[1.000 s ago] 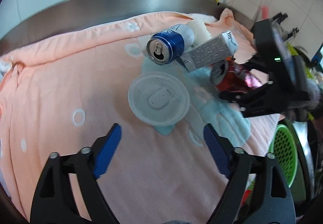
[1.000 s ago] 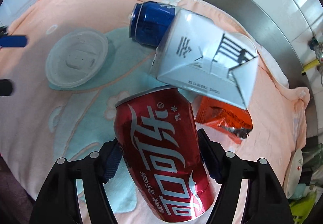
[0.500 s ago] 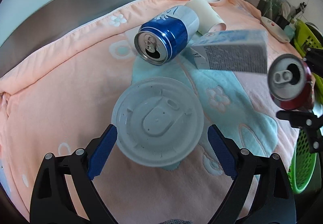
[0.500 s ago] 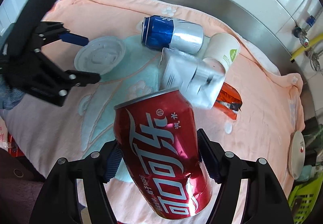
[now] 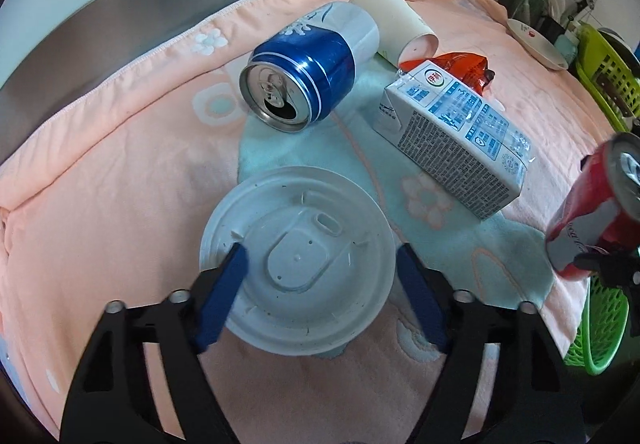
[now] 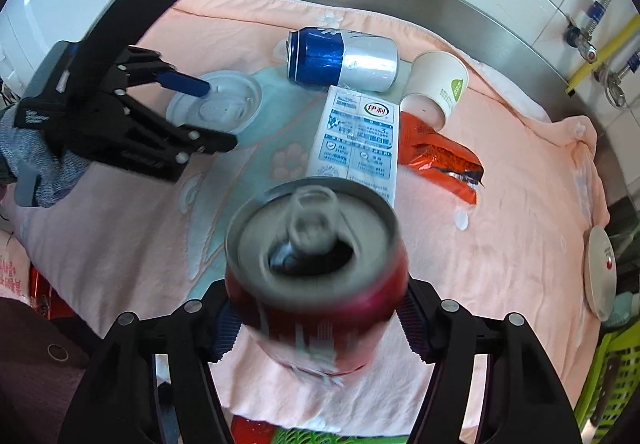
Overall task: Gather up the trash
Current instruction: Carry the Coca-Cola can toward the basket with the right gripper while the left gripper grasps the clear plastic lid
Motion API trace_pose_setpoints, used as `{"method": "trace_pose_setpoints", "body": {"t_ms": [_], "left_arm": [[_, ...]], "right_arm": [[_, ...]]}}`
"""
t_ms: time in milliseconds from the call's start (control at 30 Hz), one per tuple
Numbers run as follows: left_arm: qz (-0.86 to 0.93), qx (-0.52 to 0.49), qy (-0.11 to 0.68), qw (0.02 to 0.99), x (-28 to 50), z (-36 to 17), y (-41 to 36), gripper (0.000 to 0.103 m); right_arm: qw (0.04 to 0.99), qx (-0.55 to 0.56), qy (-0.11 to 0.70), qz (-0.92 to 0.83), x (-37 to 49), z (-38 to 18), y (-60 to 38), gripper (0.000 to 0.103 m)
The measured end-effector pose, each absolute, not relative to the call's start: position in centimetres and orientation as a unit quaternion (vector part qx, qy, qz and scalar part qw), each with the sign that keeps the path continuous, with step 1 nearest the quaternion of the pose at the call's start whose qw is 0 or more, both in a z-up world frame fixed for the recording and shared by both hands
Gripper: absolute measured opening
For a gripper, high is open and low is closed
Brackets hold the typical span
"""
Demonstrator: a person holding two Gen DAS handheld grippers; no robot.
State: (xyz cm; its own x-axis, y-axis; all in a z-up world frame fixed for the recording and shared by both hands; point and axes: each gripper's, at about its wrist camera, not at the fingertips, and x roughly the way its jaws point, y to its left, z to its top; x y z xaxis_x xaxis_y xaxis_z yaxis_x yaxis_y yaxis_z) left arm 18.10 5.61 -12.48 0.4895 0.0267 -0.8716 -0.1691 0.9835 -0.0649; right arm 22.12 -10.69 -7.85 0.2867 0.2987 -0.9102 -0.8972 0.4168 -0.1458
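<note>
- Steel counter (image 5: 120,15) under white wall tiles carries a peach towel (image 5: 100,183) with a teal patch and flower shapes; all the litter lies on it.
- Nearest in the left wrist view, the left gripper (image 5: 320,272) points steeply down over a white plastic lid (image 5: 296,264). Its 2 blue pads straddle the lid, the left one lying over the rim, the right one just beside the opposite edge. The jaws are closing with the lid between them, and a firm grip does not show.
- From the right wrist view, a grey knit sleeve (image 6: 44,167) sits behind that gripper at the left edge.
- The right gripper (image 6: 316,308) also tilts steeply downward, its jaws clamped on a red can (image 6: 316,284), blurred, opening toward the camera, held above the towel's near edge. The jaws are closing on it.
- Mid-towel lies a milk carton (image 5: 452,147) on its side.
- Past it a blue and silver can (image 5: 308,63) lies on its side, mouth toward the left gripper.
- Touching that can, a paper cup (image 5: 392,19) lies tipped, and an orange wrapper (image 5: 464,67) sits between cup and carton.
- Farthest right, a small plate (image 5: 536,43) rests near a green basket (image 5: 608,71).
</note>
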Motion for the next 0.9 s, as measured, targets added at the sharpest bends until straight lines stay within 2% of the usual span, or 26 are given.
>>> {"method": "trace_pose_setpoints", "body": {"t_ms": [100,500,900], "left_arm": [[0.052,-0.073,0.493,0.865,18.0,-12.3,5.4,0.061],[0.038,-0.092,0.47,0.877,15.2,-10.7,3.9,0.06],[-0.017,-0.095,0.436,0.895,11.8,-7.6,-1.1,0.06]], "right_arm": [[0.727,-0.342,0.43,0.412,21.6,-7.6,-11.1,0.063],[0.733,-0.332,0.436,0.402,19.7,-6.9,-13.3,0.063],[0.748,-0.334,0.446,0.361,18.1,-6.1,-18.4,0.063]]}}
